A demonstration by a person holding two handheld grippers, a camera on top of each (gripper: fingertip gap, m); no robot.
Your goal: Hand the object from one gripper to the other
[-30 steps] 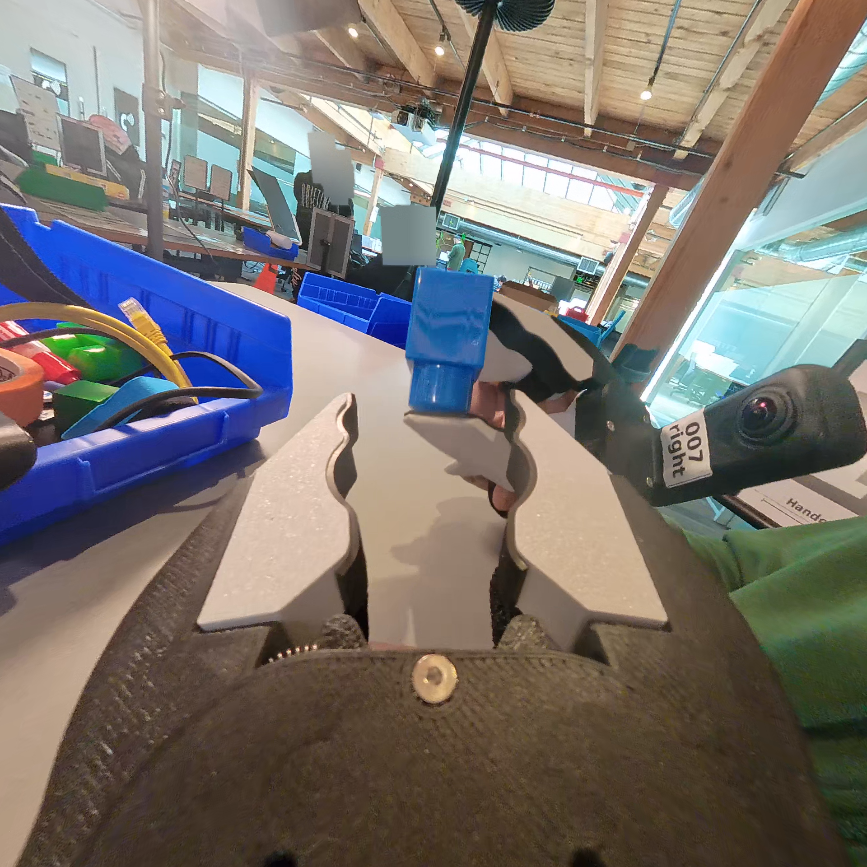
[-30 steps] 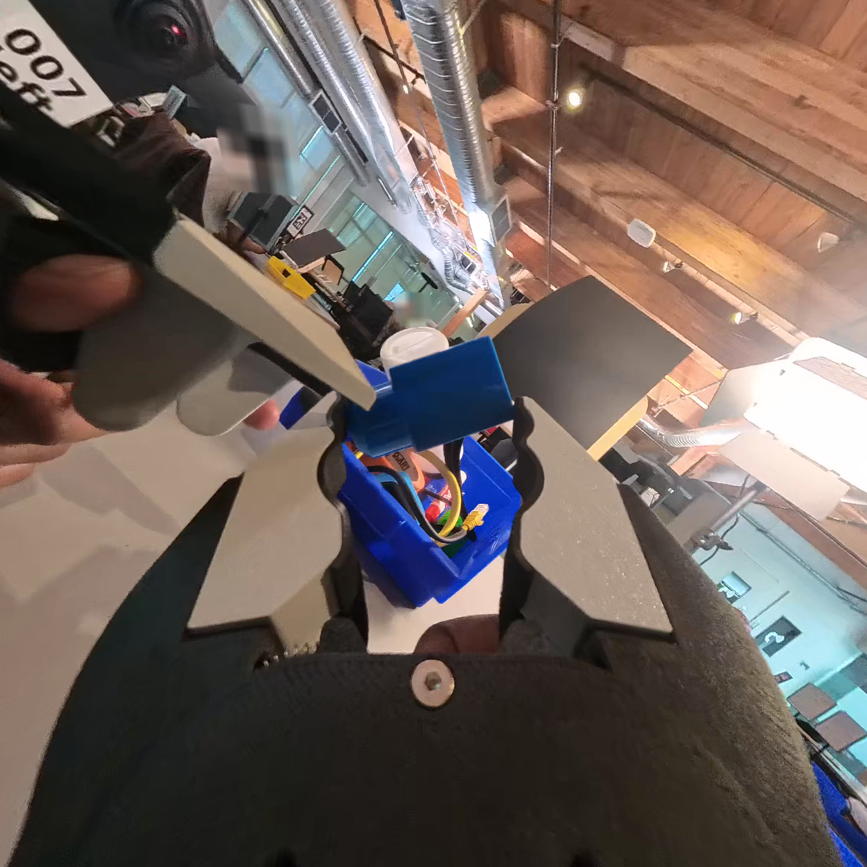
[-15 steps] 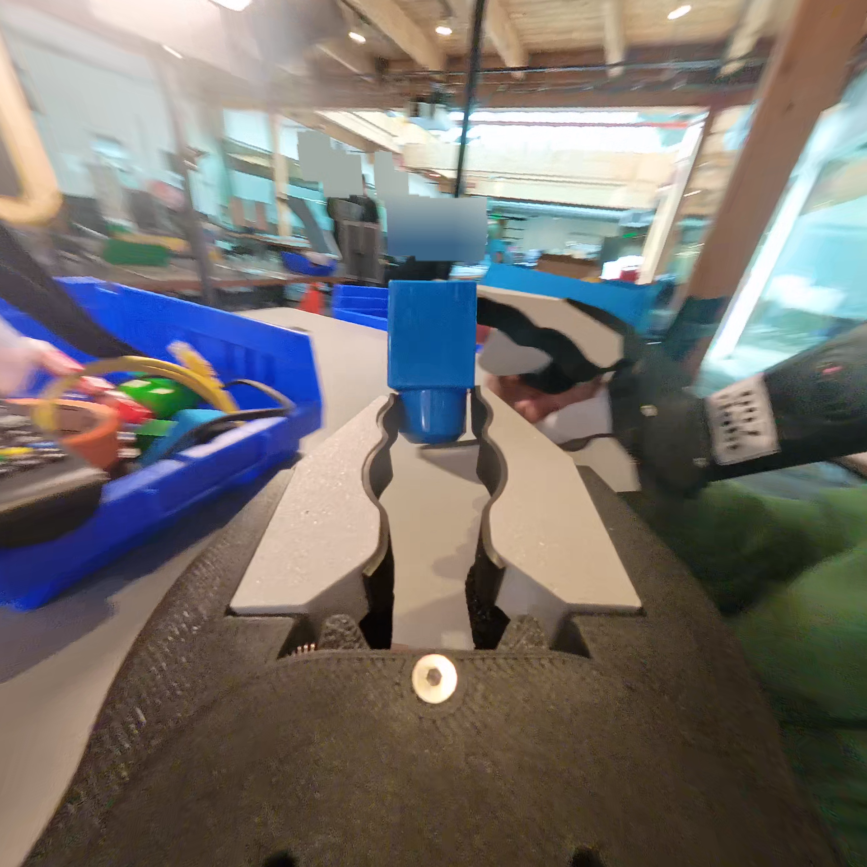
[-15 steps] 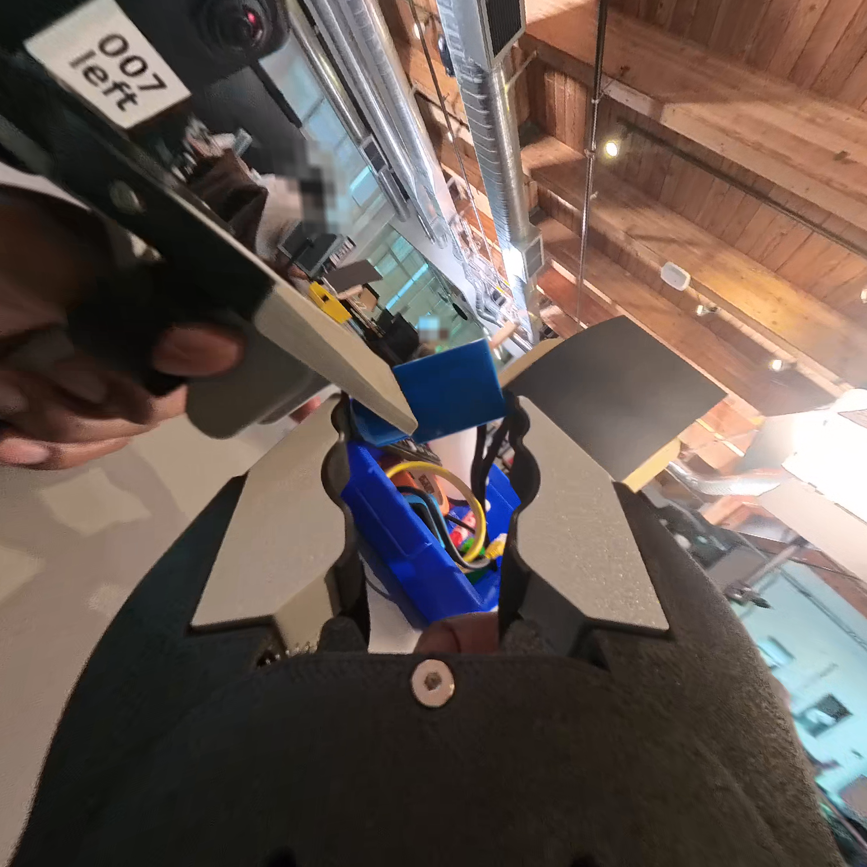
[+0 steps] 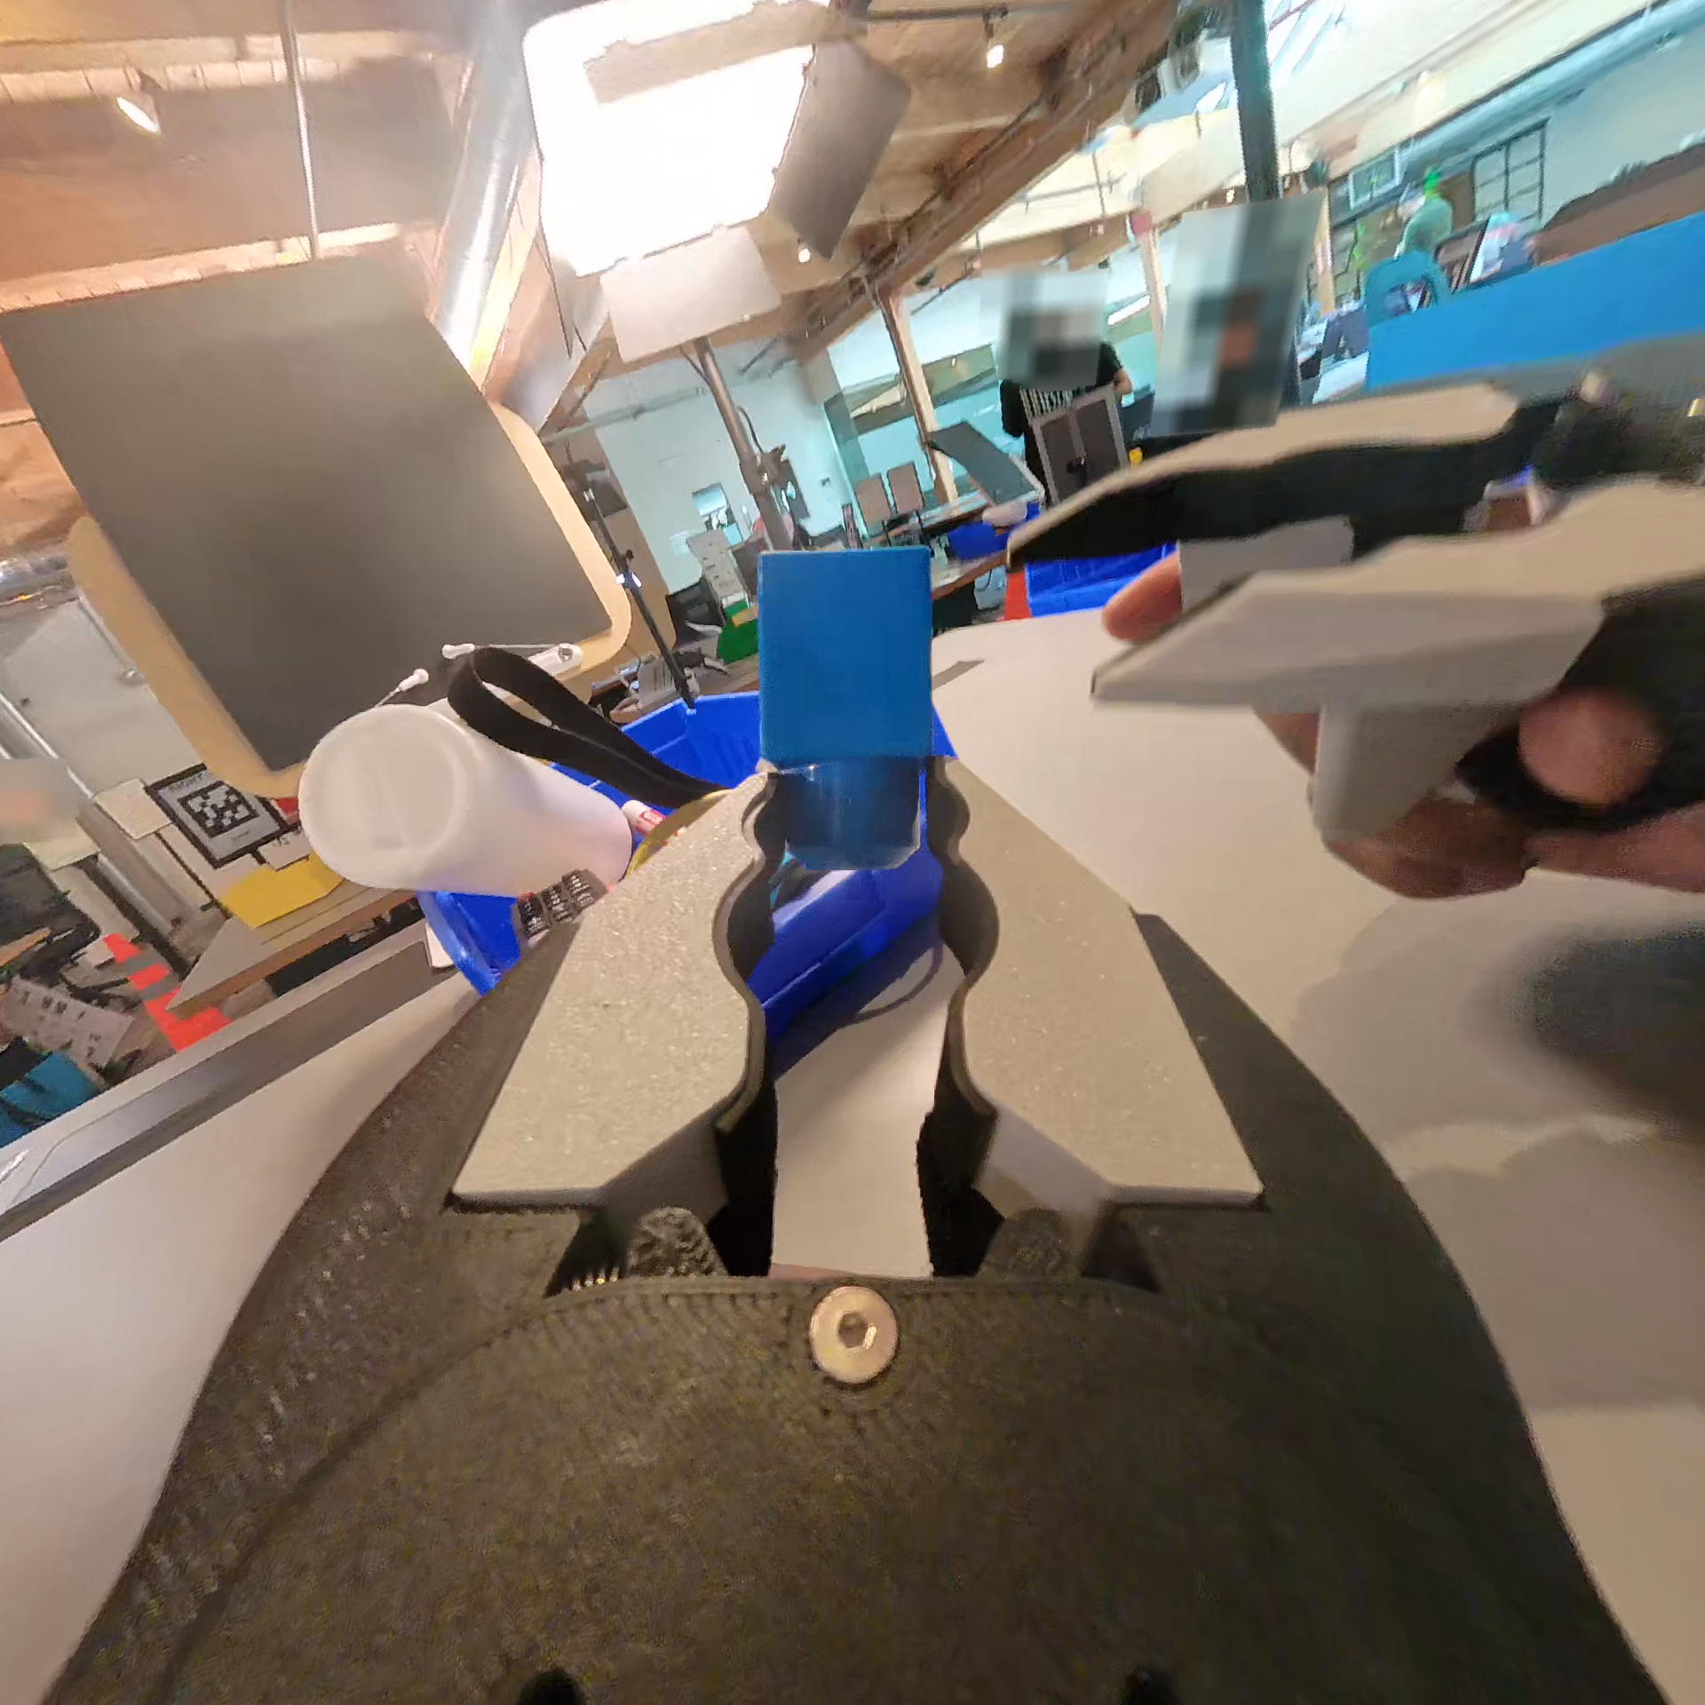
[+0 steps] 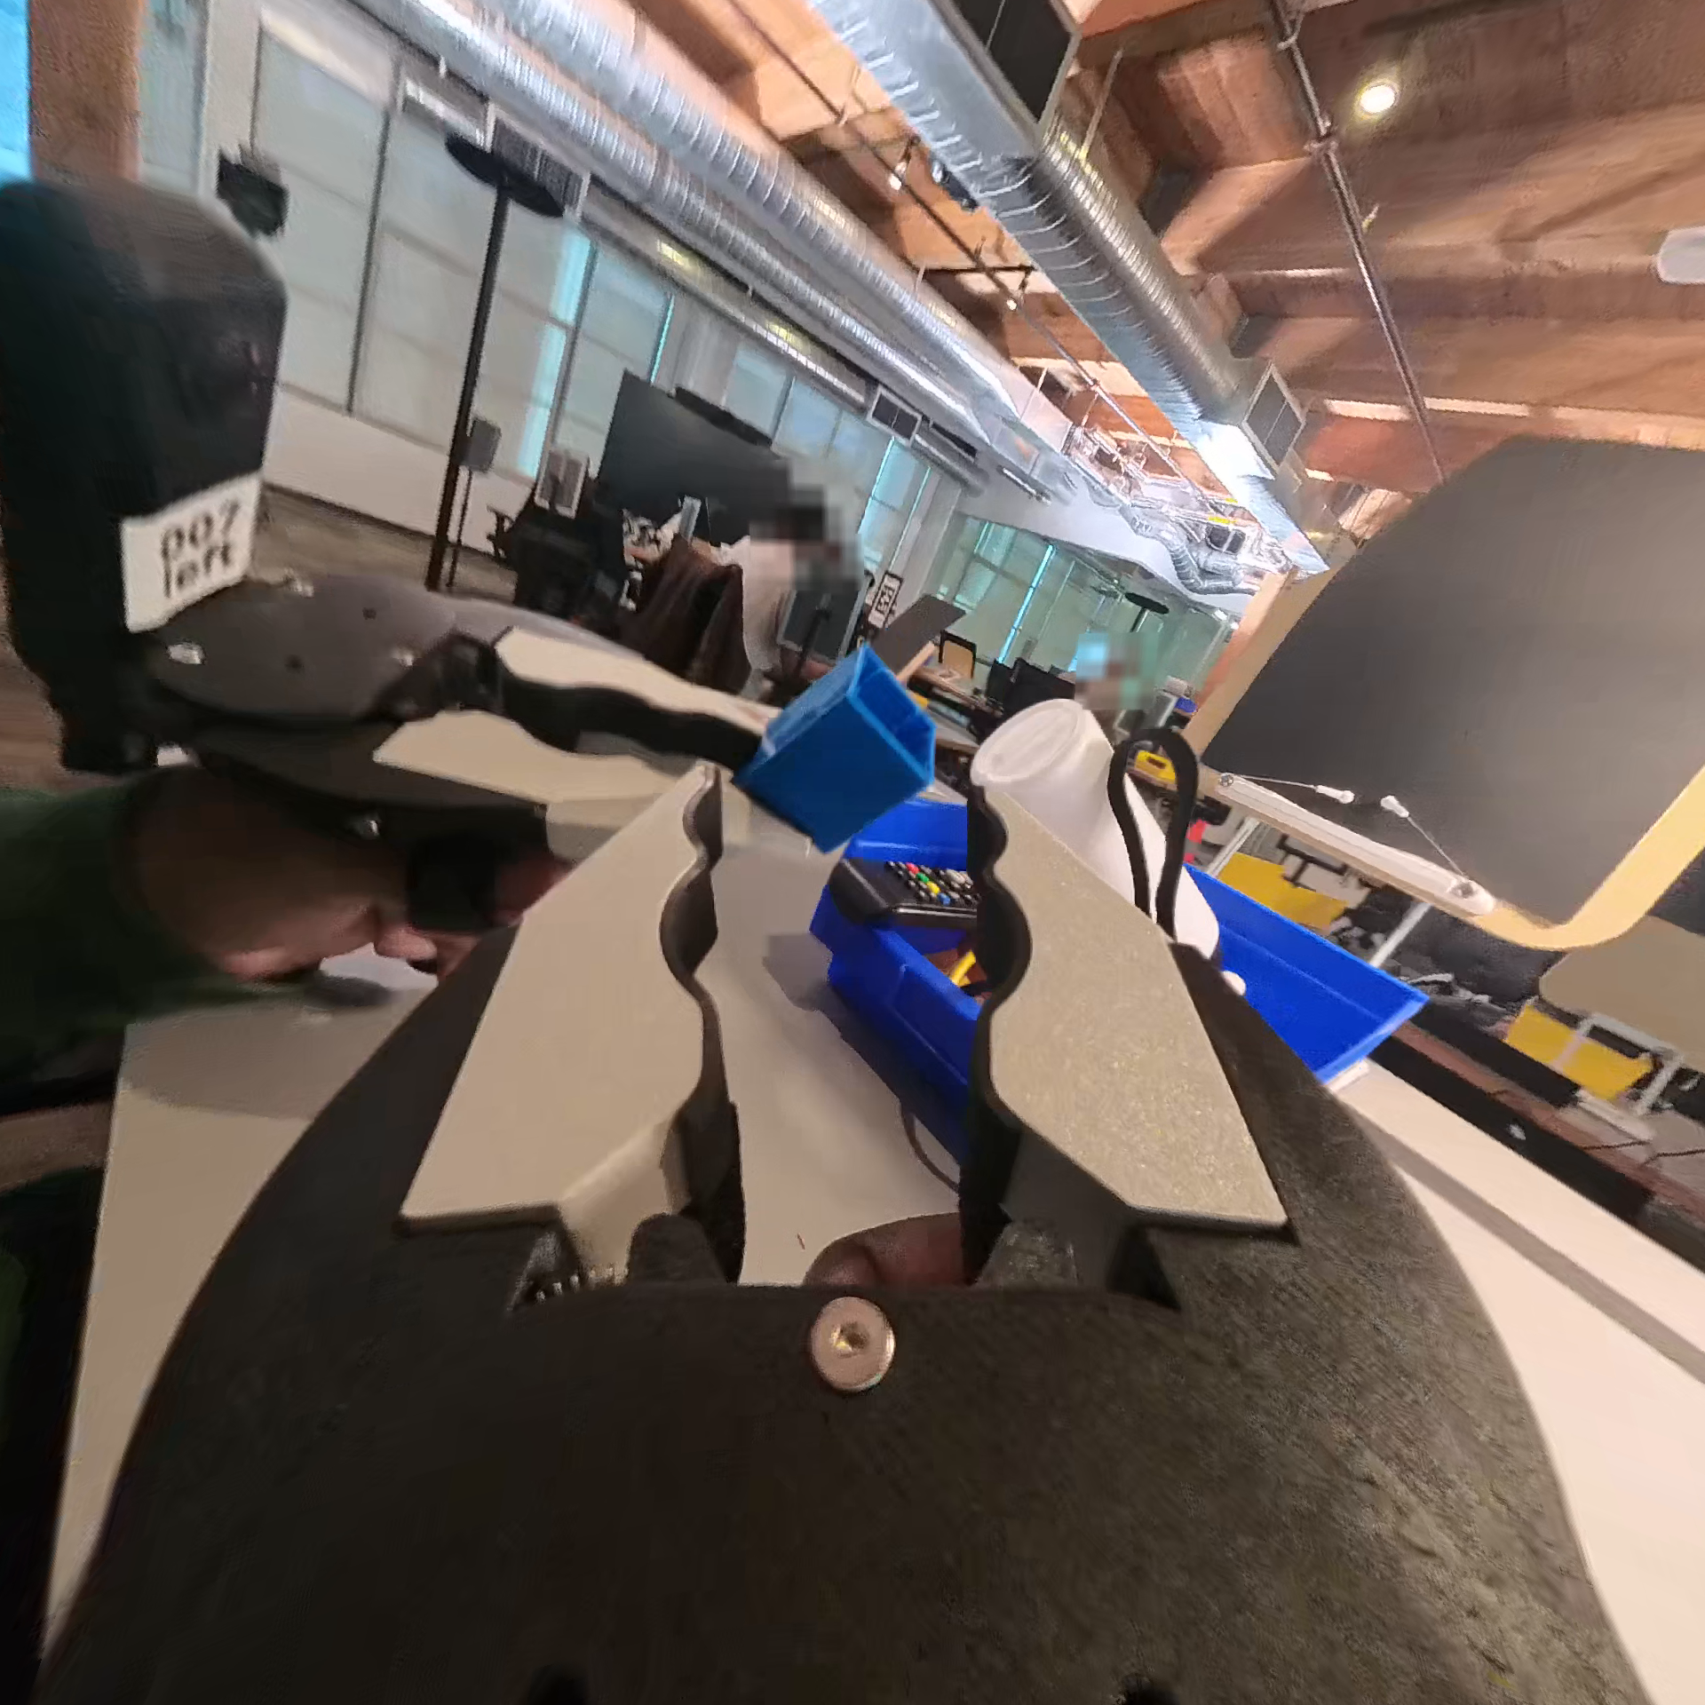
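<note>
My left gripper (image 5: 849, 812) pinches the blue plastic object (image 5: 844, 678), a square block with a darker round neck, by that neck; the neck sits between my two grey fingertips and the block stands upright above them. From the right wrist view the same block (image 6: 835, 761) pokes out past the left gripper's grey fingers (image 6: 590, 683), tilted, with its open hollow end facing up and to the right.

My right gripper (image 6: 844, 835) is spread wide and holds nothing; in its own view the gap between its fingers shows the grey tabletop (image 6: 803, 1061). In the left wrist view it (image 5: 1061, 614) hangs to the right of the block, apart from it, and my bare fingers (image 5: 1587, 770) wrap its grip.

Behind the block a blue plastic bin (image 5: 830, 932) rests on the table. A white plastic bottle (image 5: 452, 821) with a black strap loop (image 5: 572, 720) leans out of it, and a black remote control (image 6: 909, 890) with coloured buttons lies across the bin's near end. A dark flat panel with a pale wooden edge (image 5: 277, 498) stands beyond the bin.
</note>
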